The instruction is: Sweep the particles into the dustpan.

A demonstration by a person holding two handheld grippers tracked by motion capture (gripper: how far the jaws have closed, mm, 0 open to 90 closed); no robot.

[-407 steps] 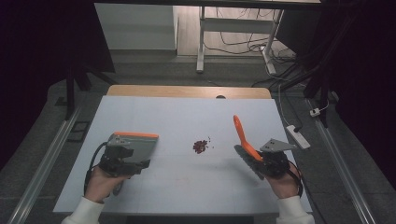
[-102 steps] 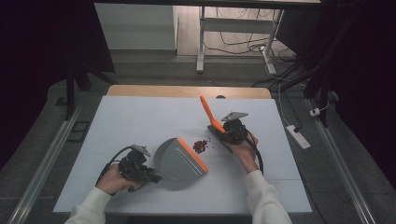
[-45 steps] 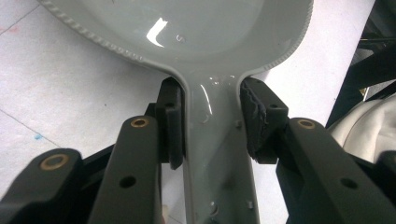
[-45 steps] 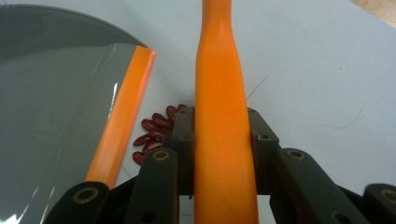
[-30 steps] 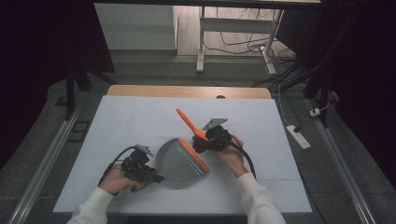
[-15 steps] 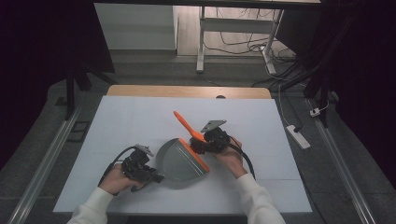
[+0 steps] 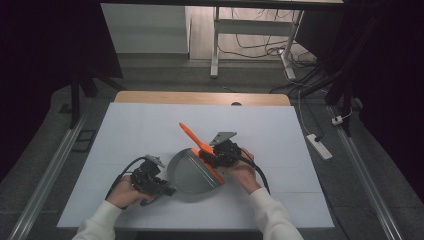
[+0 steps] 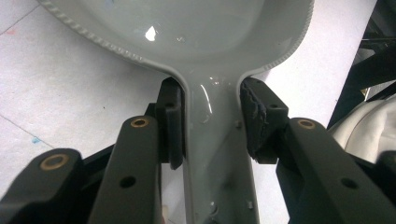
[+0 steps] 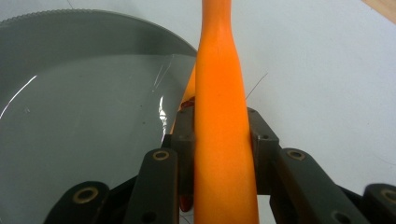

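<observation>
Sweeping crumbs, we keep left tongs [image 8: 212, 126] clamped on the dustpan [image 7: 192, 172] handle, right tongs [image 9: 219, 135] on the orange brush [image 7: 197, 142]; next, lift level.

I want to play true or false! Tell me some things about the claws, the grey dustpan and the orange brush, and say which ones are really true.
1. The left claw is clamped on the handle of the grey dustpan. True.
2. The right claw is open and holds nothing. False: it is shut on the orange brush.
3. The dustpan lies on the white table. True.
4. The brush has a blue handle. False: its handle is orange.
5. The brush is at the dustpan's orange front edge. True.
6. The two claws are at opposite ends of the table. False: both are near the middle, on either side of the dustpan.
</observation>
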